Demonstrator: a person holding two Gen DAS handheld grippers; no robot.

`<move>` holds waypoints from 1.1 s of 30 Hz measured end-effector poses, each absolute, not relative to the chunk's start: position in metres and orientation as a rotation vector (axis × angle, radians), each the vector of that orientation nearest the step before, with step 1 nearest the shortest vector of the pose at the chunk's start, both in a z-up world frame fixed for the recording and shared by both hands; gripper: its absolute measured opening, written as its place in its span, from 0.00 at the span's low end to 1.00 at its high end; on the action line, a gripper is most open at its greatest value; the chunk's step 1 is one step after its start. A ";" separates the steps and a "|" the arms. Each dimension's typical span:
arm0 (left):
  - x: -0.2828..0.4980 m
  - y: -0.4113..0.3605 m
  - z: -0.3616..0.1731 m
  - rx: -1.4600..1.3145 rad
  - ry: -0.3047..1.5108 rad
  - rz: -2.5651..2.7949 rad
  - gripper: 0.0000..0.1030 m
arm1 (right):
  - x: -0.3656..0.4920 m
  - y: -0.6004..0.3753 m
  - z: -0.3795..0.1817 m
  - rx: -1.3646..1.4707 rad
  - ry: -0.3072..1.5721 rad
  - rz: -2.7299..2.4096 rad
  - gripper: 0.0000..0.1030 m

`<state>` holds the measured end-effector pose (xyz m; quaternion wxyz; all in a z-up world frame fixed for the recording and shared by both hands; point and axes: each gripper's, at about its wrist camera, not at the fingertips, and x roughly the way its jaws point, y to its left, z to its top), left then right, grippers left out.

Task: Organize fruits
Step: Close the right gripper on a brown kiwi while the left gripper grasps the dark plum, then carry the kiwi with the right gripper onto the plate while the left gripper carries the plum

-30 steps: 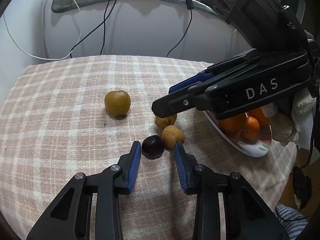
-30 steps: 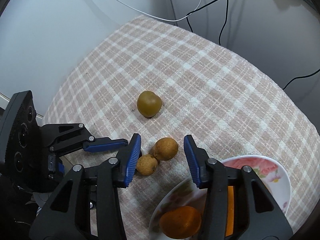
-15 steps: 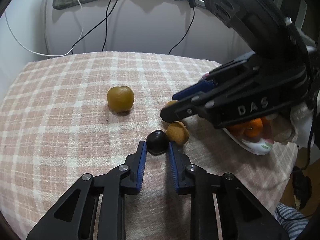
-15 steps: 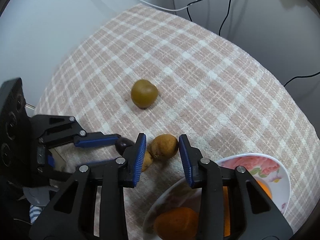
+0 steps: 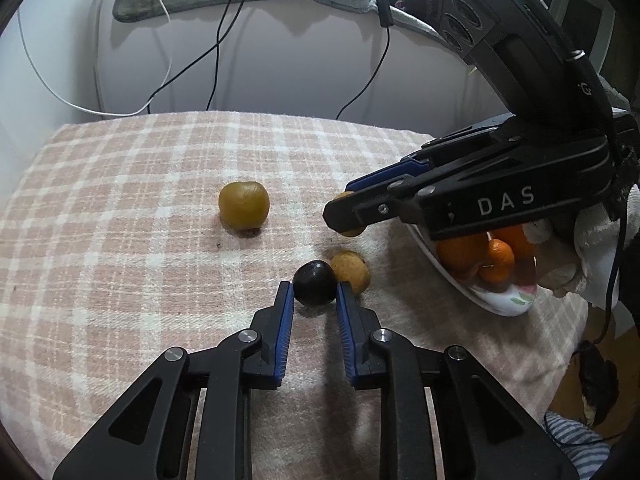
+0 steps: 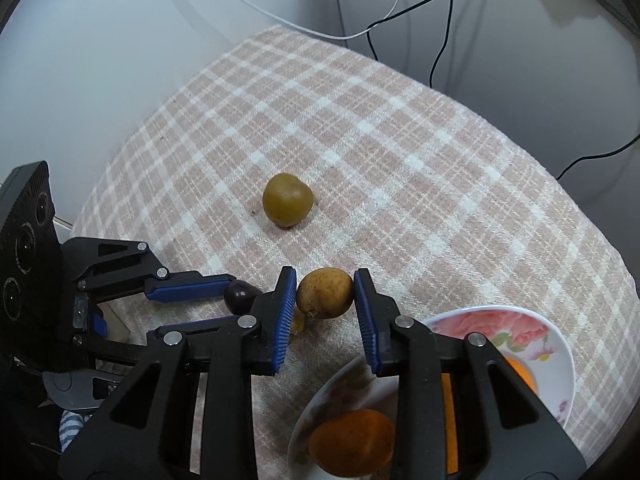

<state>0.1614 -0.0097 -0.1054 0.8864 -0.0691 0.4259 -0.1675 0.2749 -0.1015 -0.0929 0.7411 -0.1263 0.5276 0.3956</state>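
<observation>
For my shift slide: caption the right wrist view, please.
Right gripper closing on a tan fruit beside the floral bowl; left gripper clamps a dark plum.

Left gripper [image 5: 314,300] clamped on dark plum [image 5: 315,282] at centre. Tan fruit [image 5: 352,270] touching it at 2 o'clock; green-yellow fruit [image 5: 243,210] toward 11.

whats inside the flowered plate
Orange fruits lie in the flowered plate. How many cannot be told: the right gripper covers part of the plate in both views.
</observation>
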 end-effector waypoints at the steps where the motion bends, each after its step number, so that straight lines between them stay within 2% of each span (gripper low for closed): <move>1: 0.160 -0.009 -0.104 -0.145 0.882 -0.348 0.19 | 0.274 -0.104 -0.091 -0.269 1.152 0.868 0.30; 18: 0.135 -0.044 -0.073 -0.135 0.835 -0.416 0.19 | 0.262 -0.163 -0.052 -0.131 1.050 0.865 0.30; 33: 0.145 -0.067 -0.070 -0.127 0.827 -0.440 0.19 | 0.220 -0.233 -0.039 -0.057 0.950 0.804 0.30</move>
